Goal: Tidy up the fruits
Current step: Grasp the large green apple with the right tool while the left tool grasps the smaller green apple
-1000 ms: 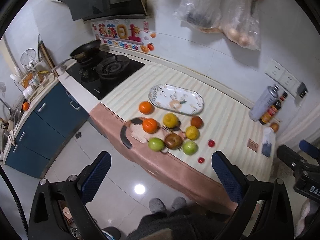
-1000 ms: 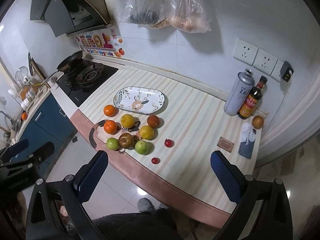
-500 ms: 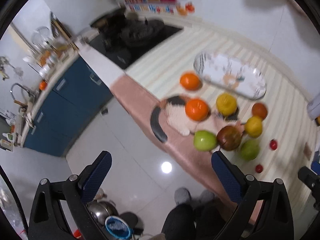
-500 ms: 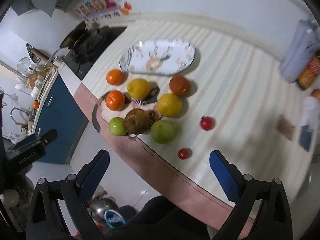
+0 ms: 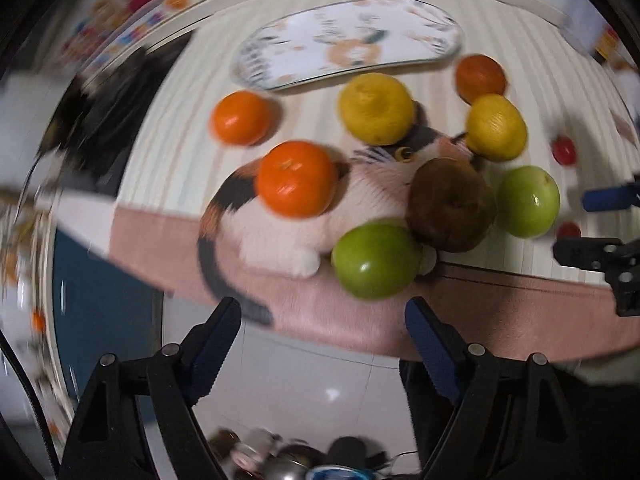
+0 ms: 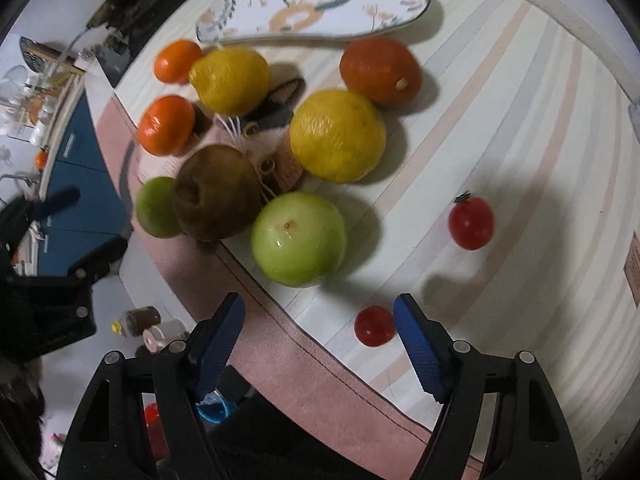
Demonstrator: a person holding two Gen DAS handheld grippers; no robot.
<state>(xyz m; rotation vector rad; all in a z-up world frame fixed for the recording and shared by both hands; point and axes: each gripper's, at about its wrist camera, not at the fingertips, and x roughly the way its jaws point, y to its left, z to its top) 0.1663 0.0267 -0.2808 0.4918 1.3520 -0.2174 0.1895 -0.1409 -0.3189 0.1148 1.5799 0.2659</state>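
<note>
Several fruits lie on a striped counter mat before an oval floral plate (image 5: 352,36), which also shows in the right wrist view (image 6: 312,4). My left gripper (image 5: 324,320) is open and empty, just short of a green apple (image 5: 376,260) at the counter's edge. An orange (image 5: 296,178) and a brown fruit (image 5: 450,204) sit behind the apple. My right gripper (image 6: 318,314) is open and empty, just below another green apple (image 6: 298,238). A small red tomato (image 6: 374,326) lies beside its right finger (image 6: 416,336). A second tomato (image 6: 470,222) lies further right.
Two yellow citrus fruits (image 6: 338,134) (image 6: 230,80), a dark orange fruit (image 6: 380,70) and another orange (image 5: 240,118) lie near the plate. A cat-shaped mat (image 5: 280,232) lies under the fruits. The pink counter edge (image 6: 304,364) drops to the floor; a stove (image 5: 112,108) stands left.
Both grippers have dropped and moved in close to the fruits, which now fill the views. Both jaws are narrower than before. The fruits have not moved.
</note>
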